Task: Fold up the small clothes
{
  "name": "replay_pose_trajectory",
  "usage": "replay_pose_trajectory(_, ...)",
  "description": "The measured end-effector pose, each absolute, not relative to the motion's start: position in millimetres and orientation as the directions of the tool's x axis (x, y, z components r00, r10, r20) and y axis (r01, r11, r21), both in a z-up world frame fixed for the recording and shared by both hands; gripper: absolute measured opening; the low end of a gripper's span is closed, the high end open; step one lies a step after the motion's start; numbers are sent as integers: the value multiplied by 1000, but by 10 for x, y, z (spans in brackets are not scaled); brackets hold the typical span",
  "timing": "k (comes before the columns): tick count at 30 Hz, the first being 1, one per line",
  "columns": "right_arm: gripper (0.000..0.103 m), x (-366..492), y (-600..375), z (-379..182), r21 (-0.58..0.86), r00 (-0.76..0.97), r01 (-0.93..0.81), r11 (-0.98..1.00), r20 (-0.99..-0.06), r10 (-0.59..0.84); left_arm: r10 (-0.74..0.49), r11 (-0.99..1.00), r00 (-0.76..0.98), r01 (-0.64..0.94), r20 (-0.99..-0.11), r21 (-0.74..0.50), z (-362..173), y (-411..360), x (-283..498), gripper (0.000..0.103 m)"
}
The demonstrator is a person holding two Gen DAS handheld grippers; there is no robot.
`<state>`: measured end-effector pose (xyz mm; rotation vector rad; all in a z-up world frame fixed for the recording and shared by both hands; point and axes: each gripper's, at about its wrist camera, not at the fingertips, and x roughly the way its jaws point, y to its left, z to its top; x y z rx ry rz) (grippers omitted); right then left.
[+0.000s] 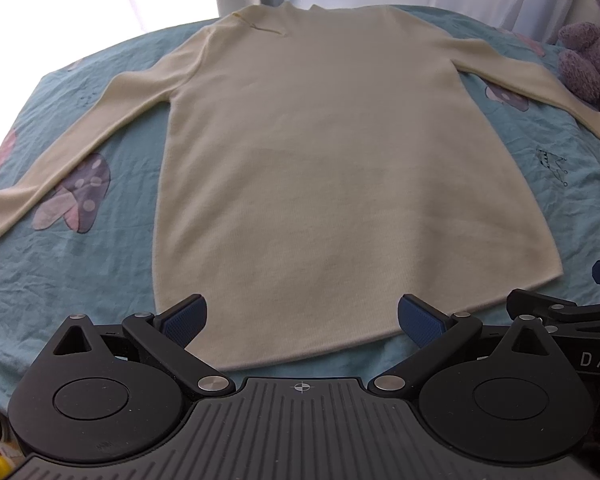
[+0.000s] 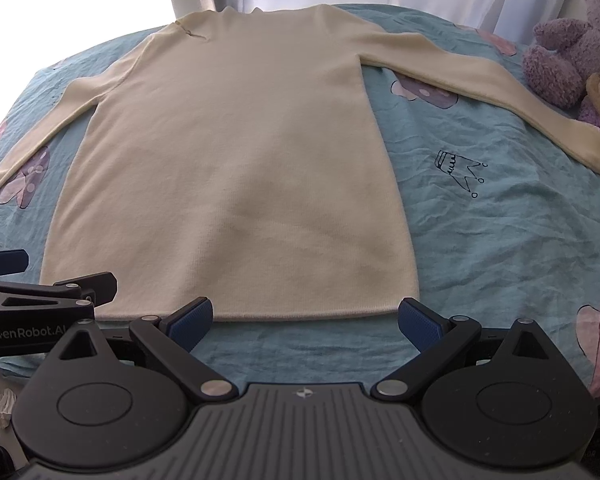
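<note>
Your sweater [image 1: 300,160] lies flat on the bed [image 1: 80,280], sleeves spread, so every edge is reachable. You hold the left gripper [image 1: 302,316] and right gripper [image 2: 304,316] at the hem, jaws wide and empty, likely ready to start the first fold.

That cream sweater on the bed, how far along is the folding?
Done: the cream sweater lies flat on the blue sheet, both sleeves spread out. In hand: nothing; the left claw and right claw are open, hovering near the hem. Left: every fold, likely starting with the sleeves, one of which ends beside a purple teddy.
</note>
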<state>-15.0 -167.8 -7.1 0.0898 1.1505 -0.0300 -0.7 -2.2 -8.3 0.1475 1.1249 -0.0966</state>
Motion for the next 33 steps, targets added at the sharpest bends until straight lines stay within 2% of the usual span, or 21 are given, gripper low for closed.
replay_pose_trajectory(33, 99, -115, -1693, -98, 68, 398, 81, 994, -917, 30, -13, 987, 407, 153, -913, 54, -124, 28, 72, 103)
